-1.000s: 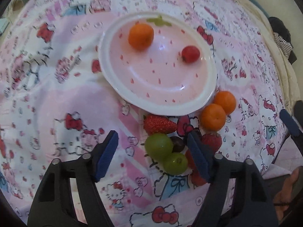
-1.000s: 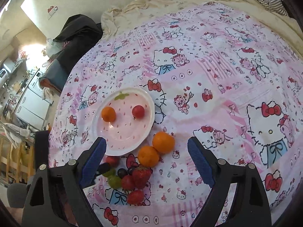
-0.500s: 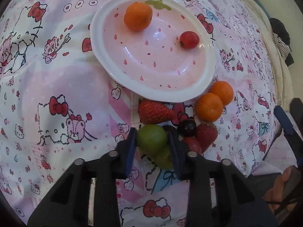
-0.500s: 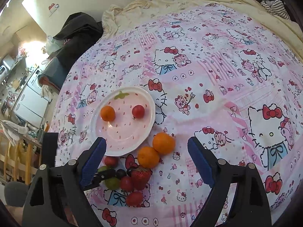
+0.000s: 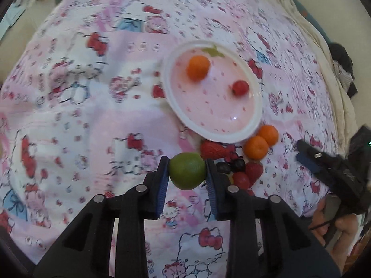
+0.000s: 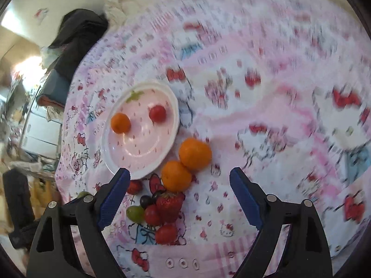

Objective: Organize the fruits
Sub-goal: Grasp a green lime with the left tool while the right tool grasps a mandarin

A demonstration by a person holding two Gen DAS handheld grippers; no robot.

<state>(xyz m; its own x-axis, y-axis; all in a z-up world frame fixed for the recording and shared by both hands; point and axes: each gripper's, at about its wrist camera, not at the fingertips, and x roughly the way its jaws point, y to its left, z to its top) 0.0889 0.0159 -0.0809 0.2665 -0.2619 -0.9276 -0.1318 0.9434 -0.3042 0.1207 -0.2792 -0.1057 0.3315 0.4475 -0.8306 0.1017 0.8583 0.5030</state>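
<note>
Left gripper (image 5: 187, 170): blue-padded jaws clamped on round green lime-like fruit (image 5: 187, 171), lifted off pink cartoon-print bedsheet (image 5: 92, 120)
Right gripper (image 6: 179, 185): jaws spread wide, nothing between pads, poised over loose fruit pile
White-rimmed pink speckled plate (image 6: 172, 106): small orange mandarin (image 6: 120, 123) and small red round fruit (image 6: 157, 114) inside, apart from each other
Just beside plate rim on sheet: two orange mandarins (image 6: 185, 164) touching; below them red strawberry (image 6: 170, 205), dark grape (image 6: 145, 200), green grape (image 6: 135, 213), more red fruits, all clustered
Both views motion-blurred
</note>
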